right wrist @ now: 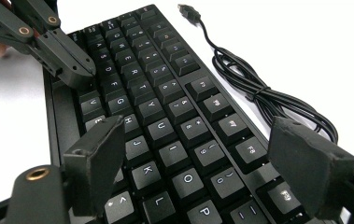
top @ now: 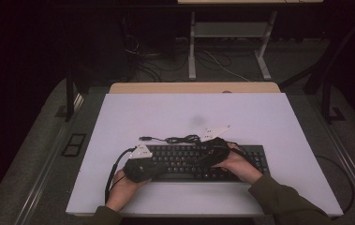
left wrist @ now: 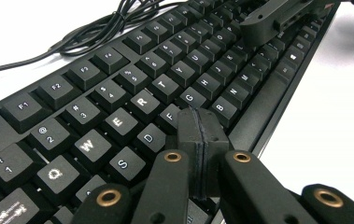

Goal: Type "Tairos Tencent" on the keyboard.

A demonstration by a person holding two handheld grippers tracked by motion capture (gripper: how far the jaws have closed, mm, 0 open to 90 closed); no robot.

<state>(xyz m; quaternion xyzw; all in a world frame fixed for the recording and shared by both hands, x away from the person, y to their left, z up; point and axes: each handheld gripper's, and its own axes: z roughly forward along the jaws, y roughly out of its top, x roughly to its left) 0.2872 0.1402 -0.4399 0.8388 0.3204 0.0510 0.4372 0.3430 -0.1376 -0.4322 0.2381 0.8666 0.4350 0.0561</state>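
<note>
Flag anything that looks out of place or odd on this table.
The keyboard lies unplugged: its bundled cable rests on the table behind it, plug loose. Nothing looks spilled or damaged.

A black keyboard [right wrist: 165, 121] with white legends lies on a white table [right wrist: 305, 56], running from the near edge up toward the far left. The right gripper [right wrist: 212, 161] hovers just above the keys, its two black jaws spread wide, one over the left columns and one over the function row at the right. Beside the keyboard's right edge lies its black cable [right wrist: 263, 93], bundled in a loose coil, with the USB plug [right wrist: 188, 12] resting free on the table. At upper left the left gripper [right wrist: 74, 70] comes in with its jaws pressed together, the tip at the keyboard's left edge; whether it touches the keys is unclear
</note>
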